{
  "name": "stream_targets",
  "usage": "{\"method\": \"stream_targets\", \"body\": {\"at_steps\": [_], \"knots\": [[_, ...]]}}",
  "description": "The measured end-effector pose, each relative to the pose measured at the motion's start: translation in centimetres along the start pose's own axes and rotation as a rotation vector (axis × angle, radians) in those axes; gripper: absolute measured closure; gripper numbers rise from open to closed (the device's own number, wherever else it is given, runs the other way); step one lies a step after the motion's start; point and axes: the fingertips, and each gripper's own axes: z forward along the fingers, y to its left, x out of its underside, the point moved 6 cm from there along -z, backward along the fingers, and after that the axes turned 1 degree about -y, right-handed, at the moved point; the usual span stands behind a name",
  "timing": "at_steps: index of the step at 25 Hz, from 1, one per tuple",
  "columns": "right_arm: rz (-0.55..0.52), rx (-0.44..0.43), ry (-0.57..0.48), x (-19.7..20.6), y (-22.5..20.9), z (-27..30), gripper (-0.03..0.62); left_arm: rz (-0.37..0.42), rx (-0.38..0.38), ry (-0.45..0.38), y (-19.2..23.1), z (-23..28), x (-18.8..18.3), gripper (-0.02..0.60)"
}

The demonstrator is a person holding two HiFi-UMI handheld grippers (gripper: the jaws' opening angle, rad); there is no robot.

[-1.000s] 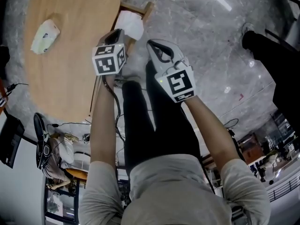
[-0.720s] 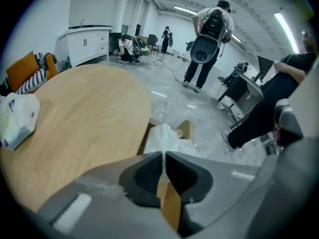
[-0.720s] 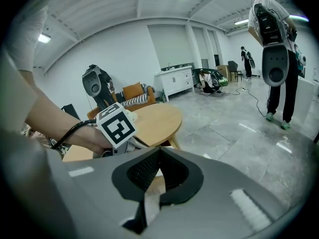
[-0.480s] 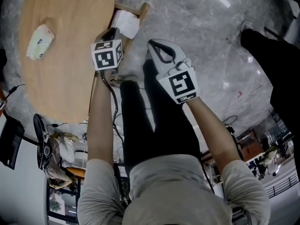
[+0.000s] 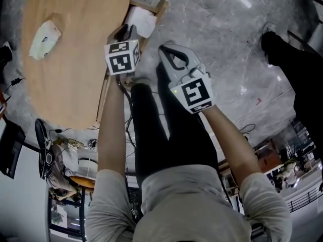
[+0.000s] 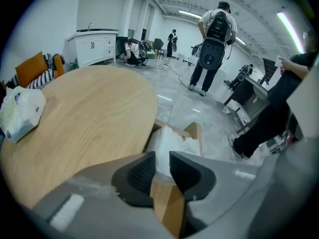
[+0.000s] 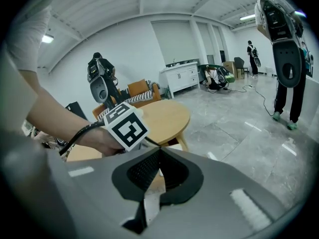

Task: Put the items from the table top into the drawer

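Bag [image 5: 44, 38] is the only item on the table [image 5: 75, 84], lying near its far left edge, well apart from both grippers. In the left gripper view the bag [image 6: 20, 113] looks like soft white crinkled plastic, puffy, probably light and squashy. It should give under the pads and could slip if pinched on a loose fold, so best take it across the bunched middle or a gathered end. Not fragile by the look of it; print on it too small to read, contents not visible.

Left gripper [image 5: 122, 33] hangs at the table's right edge, just above the drawer [image 5: 161, 6]. Its jaws [image 6: 162, 166] stand a narrow gap apart with nothing between them; what shows through the gap is white stuff in the drawer.

Drawer is pulled out from the right edge, with a white wad [image 5: 139, 23] in it. Can't tell if it's tissue or another bag. Free room inside is hard to judge, since the gripper and wad cover most of it and only the rim and one corner show.

Right gripper [image 5: 167, 50] is off the table, over the person's legs, jaws pressed together on nothing [image 7: 159, 156].

The table's left edge is cut off by the frame in the head view
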Motion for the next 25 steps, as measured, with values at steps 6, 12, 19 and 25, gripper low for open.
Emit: {"method": "stream_targets", "body": {"at_steps": [6, 12, 19, 25], "knots": [[-0.037, -0.011, -0.004, -0.4, 1.0, -0.5, 0.586, 0.015, 0.015, -0.046, -0.6, -1.5, -1.3, 0.479], [-0.029, 0.031, -0.044, -2.3, 1.9, -2.2, 0.586, 0.037, 0.040, -0.109, -3.0, -6.4, -2.2, 0.480], [-0.026, 0.099, -0.130, -7.4, 4.0, -5.8, 0.586, 0.048, 0.059, -0.288, -6.3, -16.8, -4.2, 0.561], [-0.060, 0.157, -0.248, -13.6, 6.8, -11.2, 0.586, 0.112, 0.070, -0.400, -9.4, -26.7, -8.5, 0.561]]}}
